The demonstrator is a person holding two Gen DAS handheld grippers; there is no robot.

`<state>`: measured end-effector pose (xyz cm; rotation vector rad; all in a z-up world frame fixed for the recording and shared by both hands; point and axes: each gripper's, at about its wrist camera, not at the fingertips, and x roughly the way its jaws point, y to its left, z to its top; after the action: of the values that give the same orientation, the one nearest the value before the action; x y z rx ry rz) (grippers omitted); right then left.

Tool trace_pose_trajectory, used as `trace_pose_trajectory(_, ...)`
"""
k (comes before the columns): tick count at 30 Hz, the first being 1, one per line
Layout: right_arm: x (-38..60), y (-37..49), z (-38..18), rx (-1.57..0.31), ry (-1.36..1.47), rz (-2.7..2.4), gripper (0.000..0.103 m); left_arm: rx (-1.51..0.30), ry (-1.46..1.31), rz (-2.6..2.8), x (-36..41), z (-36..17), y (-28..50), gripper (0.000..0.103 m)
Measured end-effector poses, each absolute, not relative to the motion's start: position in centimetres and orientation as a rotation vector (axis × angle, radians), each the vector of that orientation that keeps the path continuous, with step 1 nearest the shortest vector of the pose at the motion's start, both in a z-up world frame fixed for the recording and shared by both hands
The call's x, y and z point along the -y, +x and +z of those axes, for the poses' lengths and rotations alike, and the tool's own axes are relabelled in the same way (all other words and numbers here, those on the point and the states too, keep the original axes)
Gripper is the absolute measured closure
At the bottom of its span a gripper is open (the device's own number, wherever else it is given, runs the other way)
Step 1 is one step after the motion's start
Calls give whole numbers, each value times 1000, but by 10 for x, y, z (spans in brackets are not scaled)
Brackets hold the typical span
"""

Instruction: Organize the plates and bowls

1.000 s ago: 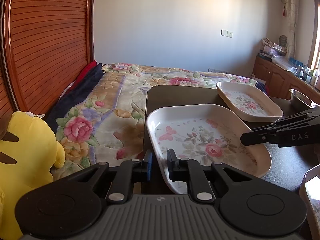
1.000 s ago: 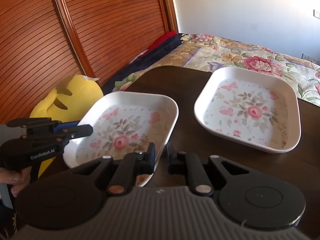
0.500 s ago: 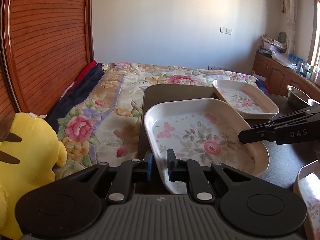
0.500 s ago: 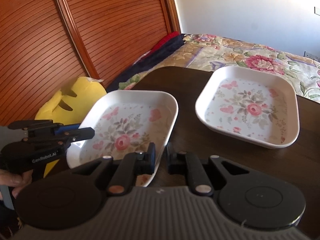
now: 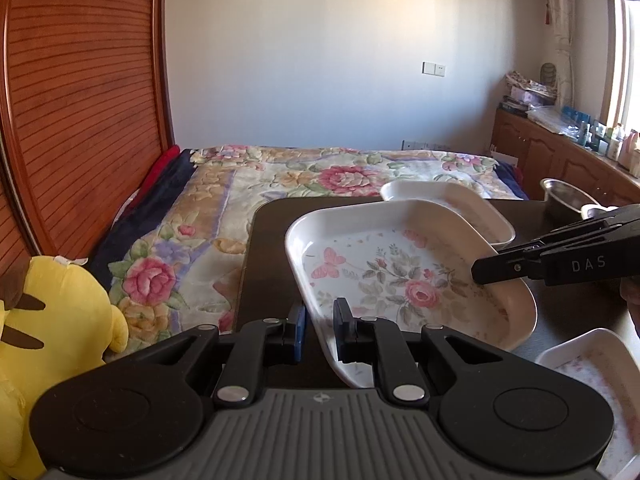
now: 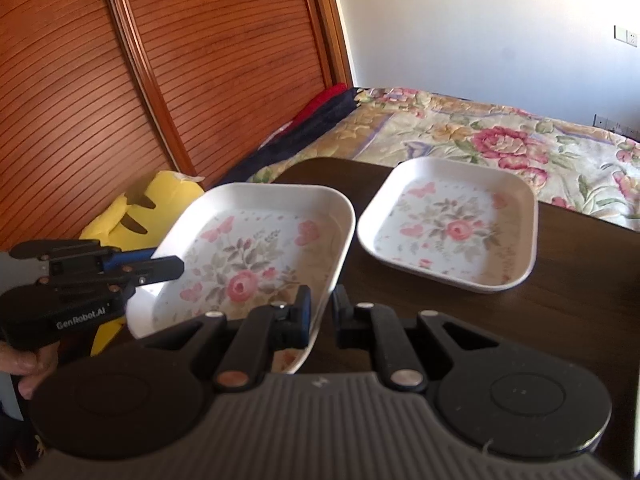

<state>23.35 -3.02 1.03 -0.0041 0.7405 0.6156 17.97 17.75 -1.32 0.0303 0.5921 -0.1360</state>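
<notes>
A square white plate with a rose and butterfly print point(image 5: 400, 280) point(image 6: 256, 256) hangs tilted above the dark table point(image 6: 580, 300). My left gripper point(image 5: 320, 320) is shut on its near-left rim, and my right gripper point(image 6: 322, 306) is shut on the opposite rim. Each gripper shows in the other's view: the right one point(image 5: 480, 270) at the plate's right side, the left one point(image 6: 168, 264) at its left side. A second matching plate point(image 6: 452, 224) point(image 5: 460, 200) lies flat on the table just beyond the held one. In the left wrist view the held plate partly hides it.
A third floral plate point(image 5: 592, 364) lies at the table's near right, and a steel bowl point(image 5: 564, 196) stands at the far right. A bed with a floral quilt point(image 5: 280, 184) borders the table. A yellow plush toy point(image 5: 52, 320) sits left, by the wooden headboard point(image 6: 120, 80).
The held plate has risen and moved toward the second plate, now overlapping its near edge in the left wrist view. Both grippers stay clamped on it.
</notes>
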Motion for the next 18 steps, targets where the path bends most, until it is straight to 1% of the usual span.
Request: trace_pose_trajectory(18, 88, 191, 35, -678, 15, 572, 91, -544, 78, -198, -115, 12, 139, 87)
